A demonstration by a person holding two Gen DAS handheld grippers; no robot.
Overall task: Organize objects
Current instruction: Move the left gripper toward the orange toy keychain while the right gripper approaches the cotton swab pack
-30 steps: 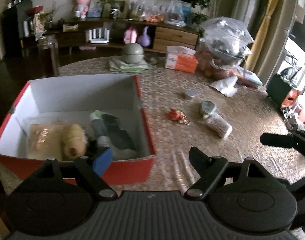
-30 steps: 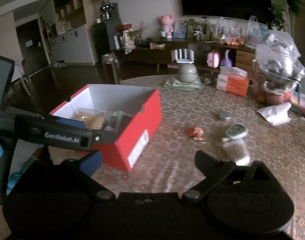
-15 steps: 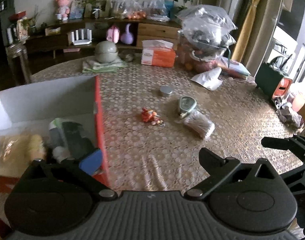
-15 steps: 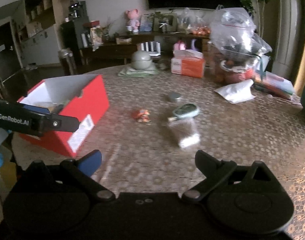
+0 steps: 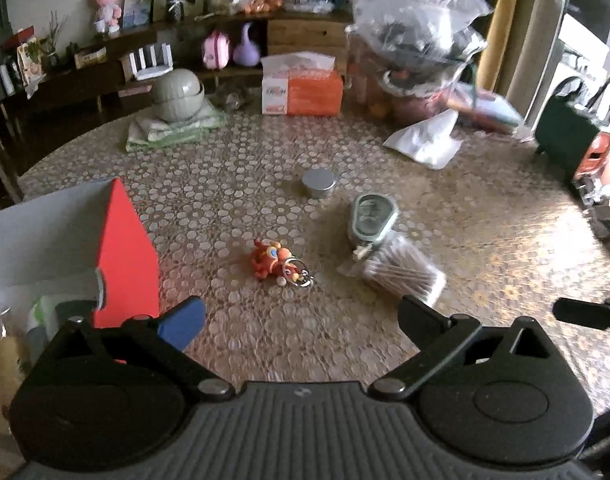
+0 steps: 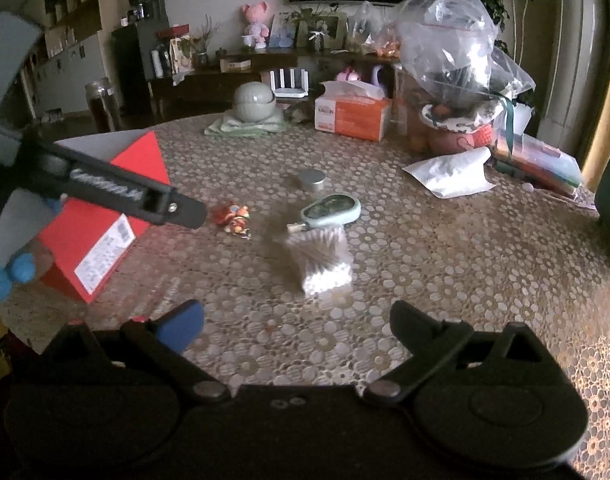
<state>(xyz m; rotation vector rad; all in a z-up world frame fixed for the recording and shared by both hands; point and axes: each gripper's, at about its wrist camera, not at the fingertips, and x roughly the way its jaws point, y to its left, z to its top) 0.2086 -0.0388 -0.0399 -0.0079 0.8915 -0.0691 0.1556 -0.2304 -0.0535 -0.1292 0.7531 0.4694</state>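
Left gripper point(image 5: 301, 312) stood released over the table point(image 5: 485, 240), jaws spread wide after just opening, nothing between them. Right gripper point(image 6: 297, 320) likewise released, jaws wide apart and empty, above the patterned cloth near the table's front edge.

Red box point(image 5: 125, 240) sat at the table's left edge, lid off; contents mostly cut off in the left wrist view. Four loose items lay around the table's middle: red keychain charm point(image 5: 279, 264) nearest the box but apart from it; cotton swab pack point(image 6: 323, 258) lying on its side to the right of the charm; pale green oval device point(image 6: 331, 210) touching the pack's far end; small round tin point(image 5: 318, 183) behind these, standing alone.

Toward the far edge: orange tissue box point(image 5: 303, 90), grey bowls point(image 5: 177, 94) on a folded cloth, clear plastic bag point(image 5: 417, 28) at the far right corner, white pouch point(image 6: 451, 172) in front of it.
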